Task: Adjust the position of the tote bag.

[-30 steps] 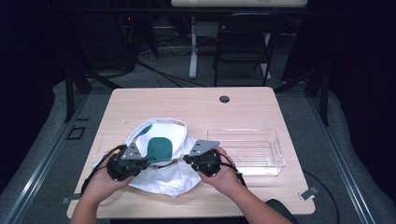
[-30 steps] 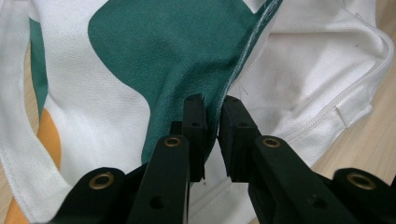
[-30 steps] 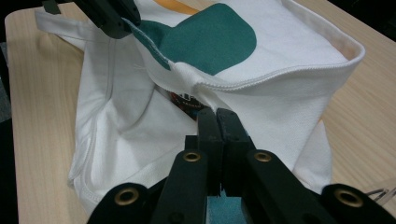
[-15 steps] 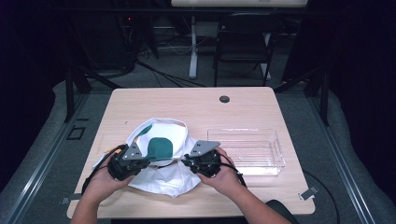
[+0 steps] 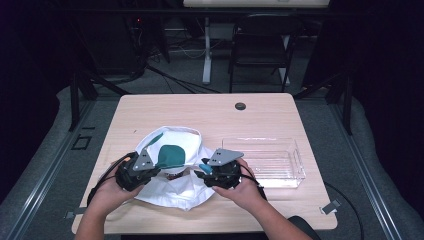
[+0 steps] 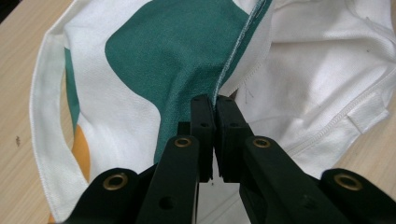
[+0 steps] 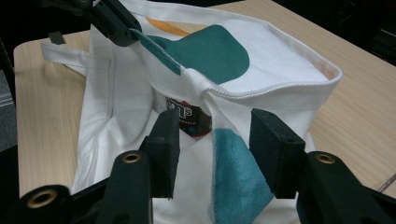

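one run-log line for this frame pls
left gripper: shut on bag rim | right gripper: open, jaws just opening, bag fold between, not pinched | packet: inside bag | tray: beside bag

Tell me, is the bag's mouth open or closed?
Open. The left gripper pinches the bag rim, lifting it, and a dark packet shows inside.

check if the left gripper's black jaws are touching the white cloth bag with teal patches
Touching. In the left gripper view the left gripper has its jaws pinched shut on the stitched rim of the white cloth bag, with no gap between pads and fabric.
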